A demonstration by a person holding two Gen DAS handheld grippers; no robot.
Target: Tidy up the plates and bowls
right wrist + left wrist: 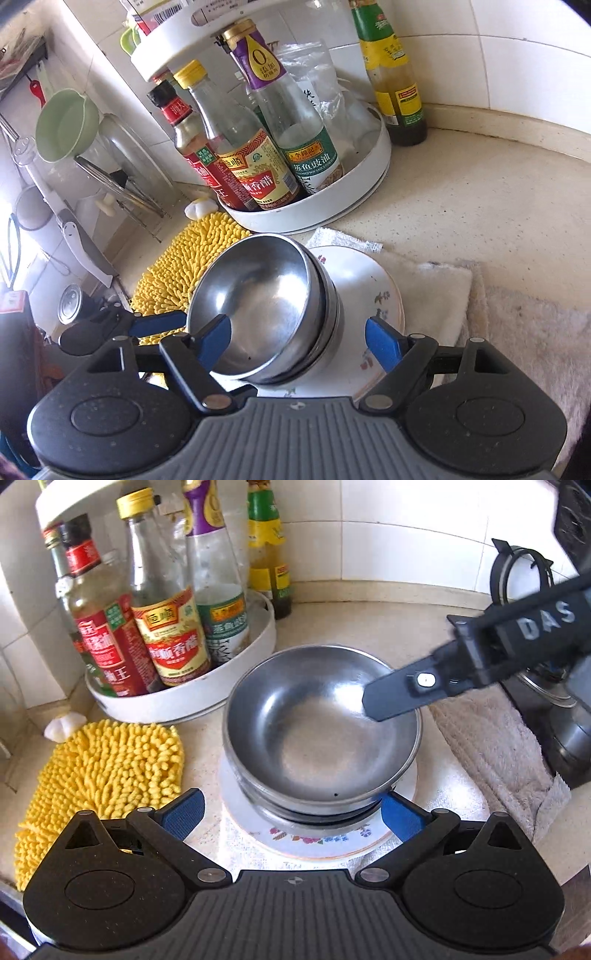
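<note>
A stack of steel bowls (317,731) stands on a white flowered plate (317,843) on a white cloth on the counter. My left gripper (295,808) is open, its blue pads on either side of the stack's near base. My right gripper (299,341) is open around the stack (258,295), one blue finger (216,341) inside the top bowl, the other outside over the plate (369,280). In the left wrist view the right gripper's finger (391,698) reaches over the top bowl's rim from the right.
A white turntable rack (177,698) of sauce bottles stands just behind the stack. A yellow chenille mat (99,775) lies to its left, a beige towel (495,746) to the right. A dark kettle (554,716) and stove ring sit far right.
</note>
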